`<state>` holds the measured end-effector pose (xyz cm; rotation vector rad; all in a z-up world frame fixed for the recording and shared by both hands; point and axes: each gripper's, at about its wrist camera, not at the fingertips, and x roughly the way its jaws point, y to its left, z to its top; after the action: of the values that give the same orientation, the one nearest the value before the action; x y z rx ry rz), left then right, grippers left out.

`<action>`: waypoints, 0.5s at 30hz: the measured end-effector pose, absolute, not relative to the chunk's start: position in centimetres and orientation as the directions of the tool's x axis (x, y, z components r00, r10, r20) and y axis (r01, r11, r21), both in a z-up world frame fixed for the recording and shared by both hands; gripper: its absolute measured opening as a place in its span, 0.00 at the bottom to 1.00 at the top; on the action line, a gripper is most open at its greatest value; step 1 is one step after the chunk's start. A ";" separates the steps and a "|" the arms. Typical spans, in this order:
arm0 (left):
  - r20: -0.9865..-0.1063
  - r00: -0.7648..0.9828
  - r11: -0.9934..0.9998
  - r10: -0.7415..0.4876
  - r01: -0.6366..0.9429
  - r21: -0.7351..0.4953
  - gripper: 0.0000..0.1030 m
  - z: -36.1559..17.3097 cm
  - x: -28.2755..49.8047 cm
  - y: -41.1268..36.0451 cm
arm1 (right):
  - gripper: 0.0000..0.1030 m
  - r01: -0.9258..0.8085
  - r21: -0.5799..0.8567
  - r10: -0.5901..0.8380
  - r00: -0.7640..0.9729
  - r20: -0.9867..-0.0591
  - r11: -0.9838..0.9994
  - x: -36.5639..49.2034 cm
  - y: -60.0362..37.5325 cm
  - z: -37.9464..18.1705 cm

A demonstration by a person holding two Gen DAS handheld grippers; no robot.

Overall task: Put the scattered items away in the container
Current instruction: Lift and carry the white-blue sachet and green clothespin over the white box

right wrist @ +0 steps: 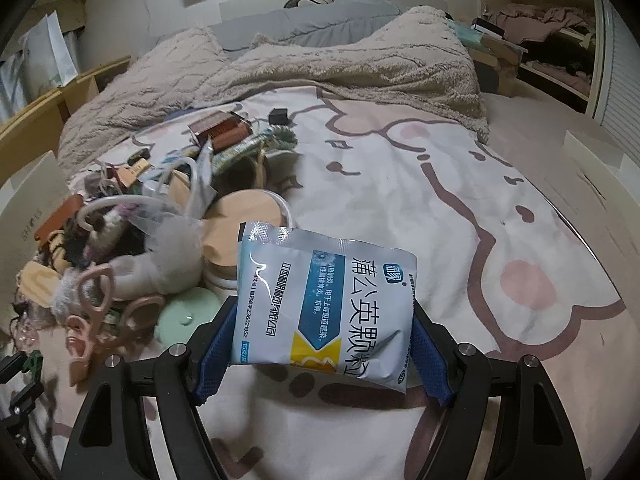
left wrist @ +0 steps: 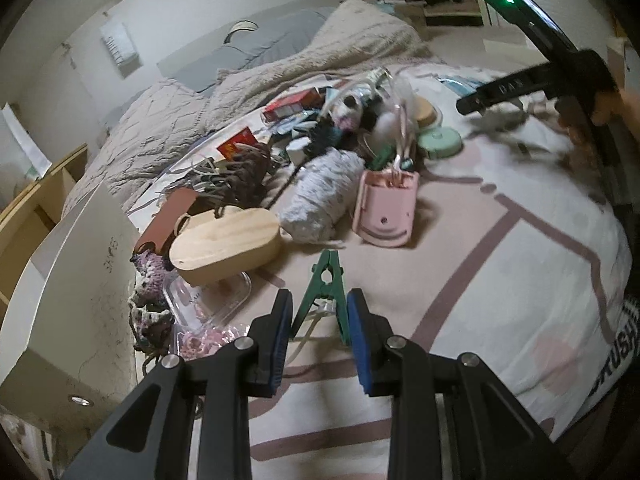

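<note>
left fingers (left wrist: 282, 320): we've got them pinched on the green clip (left wrist: 326, 292), its tip pointing away
right fingers (right wrist: 430, 356): half spread, clamping the sachet (right wrist: 324, 308) flat
box (left wrist: 72, 280): left of our left gripper (left wrist: 318, 322), so that hand's nearer

One green clip (left wrist: 325, 296), one sachet (right wrist: 324, 300), two scissors (right wrist: 96, 304).
</note>
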<state>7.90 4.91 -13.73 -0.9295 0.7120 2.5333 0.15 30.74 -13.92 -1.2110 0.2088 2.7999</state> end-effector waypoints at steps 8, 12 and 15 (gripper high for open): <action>-0.647 -0.743 -0.837 0.169 -0.455 0.305 0.27 -12.2 7.8 4.4 | 0.76 -0.071 0.159 -0.062 -0.712 -0.700 -0.985 0.9 29.5 -12.1; -0.636 -0.751 -0.849 0.177 -0.443 0.287 0.27 -11.2 7.4 4.0 | 0.76 -0.041 0.174 -0.091 -0.726 -0.682 -0.984 1.2 28.7 -10.9; -0.612 -0.772 -0.850 0.173 -0.431 0.303 0.27 -10.2 7.5 4.0 | 0.76 -0.017 0.172 -0.104 -0.737 -0.667 -0.985 1.4 28.0 -9.9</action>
<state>7.47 3.98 -10.20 -0.8394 0.6225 2.6086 1.36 27.95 -9.89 -1.1530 0.2657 2.9605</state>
